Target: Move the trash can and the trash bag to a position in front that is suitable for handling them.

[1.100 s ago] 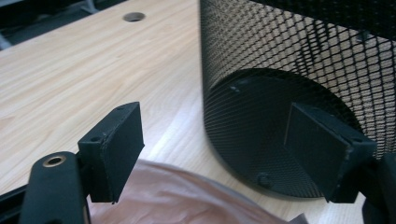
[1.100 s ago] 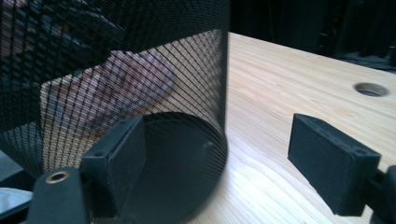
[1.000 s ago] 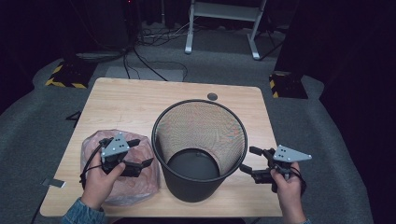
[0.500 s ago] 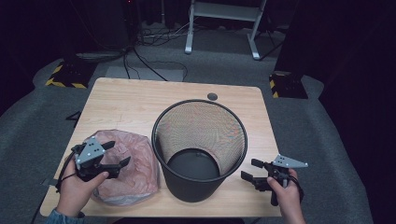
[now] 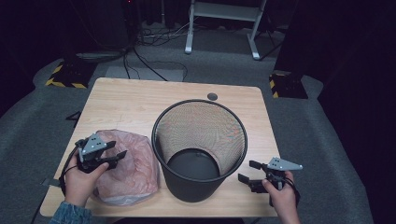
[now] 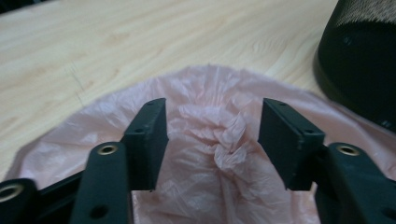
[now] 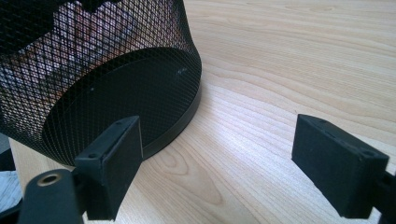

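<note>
— Centrally placed on wooden table: black mesh bin, upright, solid dark base visible inside. Pink plastic bag just left of it, crumpled flat on tabletop.

— Noted. Left gripper?

— Held in left hand over the bag's near-left part — jaws spread, nothing between them. Left gripper view: knotted twist of bag below the gap; contact not discernible.

— Right gripper?

— Low at table's near-right corner, gripped by right hand, pointing at the bin. Jaws wide apart, holding nothing. Right gripper view: bin just ahead-left, bare wood beyond.
</note>
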